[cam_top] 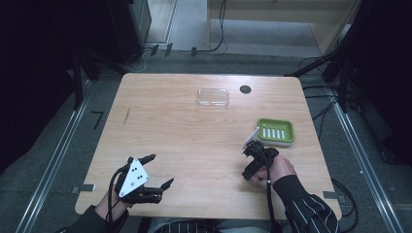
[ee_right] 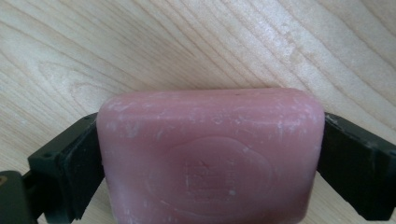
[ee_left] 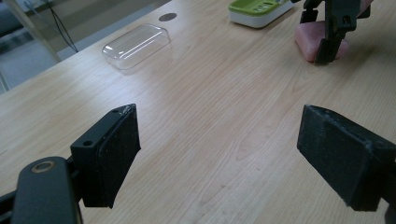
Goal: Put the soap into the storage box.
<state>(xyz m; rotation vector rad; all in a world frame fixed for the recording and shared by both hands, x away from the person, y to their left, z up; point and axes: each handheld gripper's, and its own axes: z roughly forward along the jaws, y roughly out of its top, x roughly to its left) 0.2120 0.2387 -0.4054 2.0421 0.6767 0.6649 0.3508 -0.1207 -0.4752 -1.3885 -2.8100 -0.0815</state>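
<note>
The left claw (cam_top: pixel 154 171) rests spread wide and empty over the near left of the table (cam_top: pixel 194 136), while across at the right the right claw (ee_right: pixel 210 154) has its pads set against both ends of a pink soap bar (ee_right: pixel 210 154) lying flat on the wood. The green soap dish (cam_top: pixel 275 131) stands just beyond it, with the clear lid (cam_top: pixel 213 96) farther back. Soap is slick and round-edged, so a shallow pinch could let it squirt out during a lift, or it could catch the dish rim.
</note>
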